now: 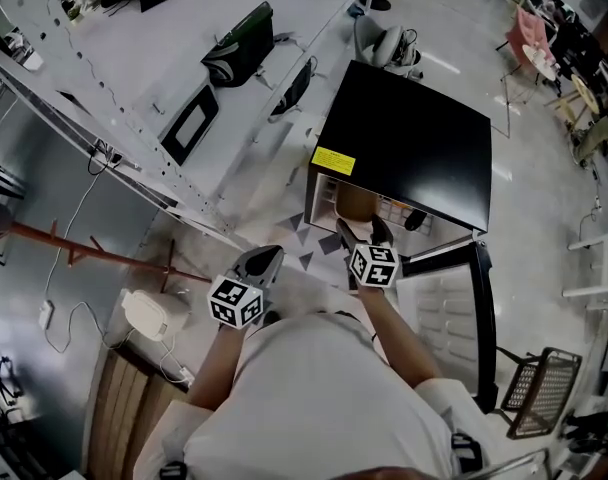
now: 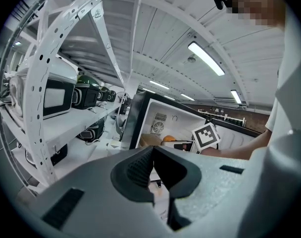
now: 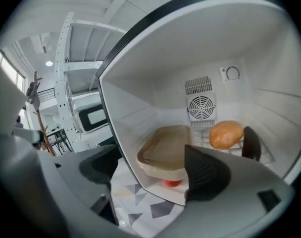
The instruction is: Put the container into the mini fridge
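Nearest the lens, the right gripper (image 3: 151,168) holds its jaws spread wide with nothing between them. They frame the container (image 3: 165,150) without touching it, so it looks let go. That container, a lidded tan tub, sits inside the fridge (image 3: 135,108) at the front left, close to the side wall, over something red (image 3: 172,183) that I cannot identify. Set near the mouth, it leaves the back free, where an orange round item (image 3: 226,134) lies on the wire shelf below the fan vent (image 3: 200,107). The door (image 1: 452,313) hangs open to the right, giving the arm room. The left gripper (image 2: 153,175) is held back by the body, jaws pressed together on nothing, likely because one gripper suffices. Closing the door appears to be what is left.
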`<state>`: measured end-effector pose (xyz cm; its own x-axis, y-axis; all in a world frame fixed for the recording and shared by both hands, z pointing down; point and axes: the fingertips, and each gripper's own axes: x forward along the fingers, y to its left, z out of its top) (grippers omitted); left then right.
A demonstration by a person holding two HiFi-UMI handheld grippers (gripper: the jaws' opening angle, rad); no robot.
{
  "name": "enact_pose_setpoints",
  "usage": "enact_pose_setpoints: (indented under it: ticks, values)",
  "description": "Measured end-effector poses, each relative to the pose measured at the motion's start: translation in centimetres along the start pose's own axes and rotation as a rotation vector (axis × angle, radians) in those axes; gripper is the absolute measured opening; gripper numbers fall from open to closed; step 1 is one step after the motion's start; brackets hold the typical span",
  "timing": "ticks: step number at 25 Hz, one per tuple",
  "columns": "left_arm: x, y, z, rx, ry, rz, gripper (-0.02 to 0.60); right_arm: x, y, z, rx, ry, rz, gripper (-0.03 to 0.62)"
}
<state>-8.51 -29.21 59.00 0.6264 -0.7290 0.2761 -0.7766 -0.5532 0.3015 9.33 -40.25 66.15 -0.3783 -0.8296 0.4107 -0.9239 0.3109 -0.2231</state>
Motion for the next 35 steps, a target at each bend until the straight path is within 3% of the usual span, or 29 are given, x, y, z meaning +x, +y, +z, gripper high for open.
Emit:
enact_pose_setpoints:
  ticks: [4,6,11,20,28,33,35]
  values:
    - [0.0,-0.1,-0.5,-0.005,0.005,-0.001,0.005,-0.6,-2.4,-1.0,0.014,-0.001,-0.116,0.426]
    - [0.0,-0.3,-0.6,-0.008,0.006,-0.005,0.005,-0.2,-3.0,-2.0,0.028,0.030,-0.128,0.431]
    - [-0.1,-0.4,-0.7,-0.006,0.011,-0.005,0.005,1.2,-1.7,-3.6,0.009,0.098,-0.055,0.431]
    - [-0.4,0.0,-1.2,-0.018,0.018,0.011,0.005,3.2,1.2,-3.1,-0.055,0.115,0.066,0.432]
    - [-0.7,-0.3,-1.2,-0.011,0.019,0.003,0.005,2.9,1.5,-2.3,-0.073,0.114,0.092,0.432]
    - [-0.2,-0.4,-0.1,0.015,0.008,-0.027,0.005,0.3,2.6,0.7,-0.105,0.051,0.089,0.428]
    - [0.1,-0.8,0.6,0.035,0.003,-0.051,0.005,-1.1,3.3,2.4,-0.129,0.029,0.094,0.381]
